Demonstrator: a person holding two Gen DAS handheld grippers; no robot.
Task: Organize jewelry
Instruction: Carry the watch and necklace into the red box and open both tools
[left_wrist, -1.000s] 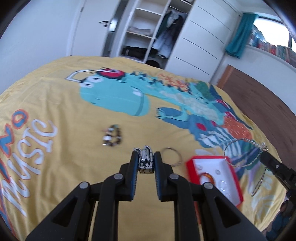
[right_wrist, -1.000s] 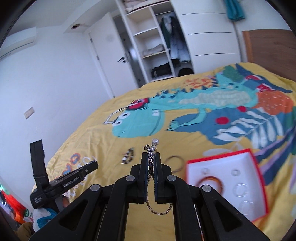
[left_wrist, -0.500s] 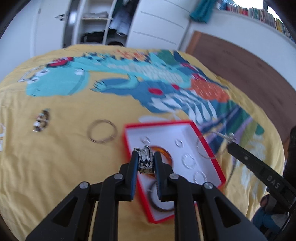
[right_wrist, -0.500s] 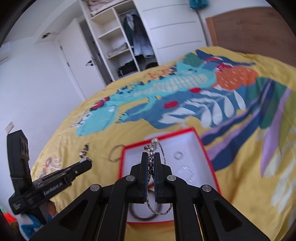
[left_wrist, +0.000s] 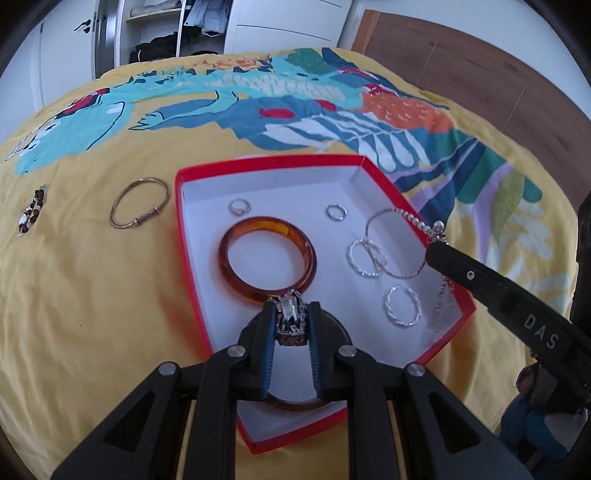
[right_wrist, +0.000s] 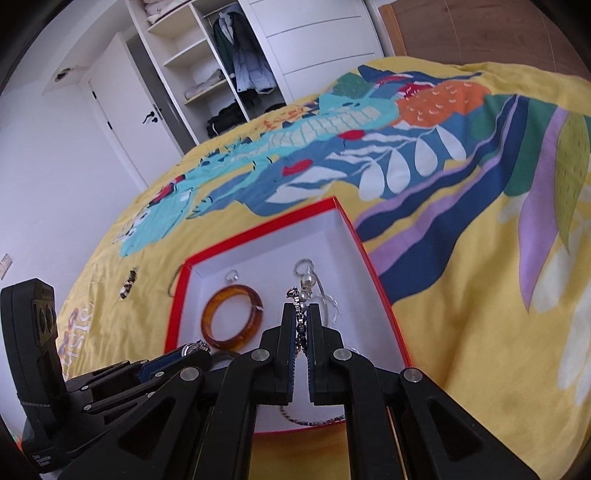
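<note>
— Two pieces are in our grip right now. Nearest us, the left gripper is clamped on a small chunky metal piece, silver links with dark detail; we cannot tell whether it is a watch or a link bracelet. It sits over the near end of the red box.

— How will it handle?

— Stiff and dense for its size, we judge, and slick on its metal faces. Pinching across its flat sides, as we do now, seems the safest hold.

— And the other hand?

— The right gripper is closed on a thin silver chain with pearl-like beads at the top. One loop hangs below the jaws, another drapes over the box's right edge. It is light, limp and likely to snag; we'd hold it near the beads and let it pool onto the white floor.

— What lies beyond?

— Inside the box, an amber bangle lies near the middle, glossy, rigid, probably brittle. Two twisted silver hoops rest toward the right wall, and two small rings nearer the far wall.

— Outside it?

— Just past the box's left edge, on the bedspread, a thin gold bangle lies flat. Farther left is a beaded bracelet, brown and white, soft and stretchy by the look.
</note>
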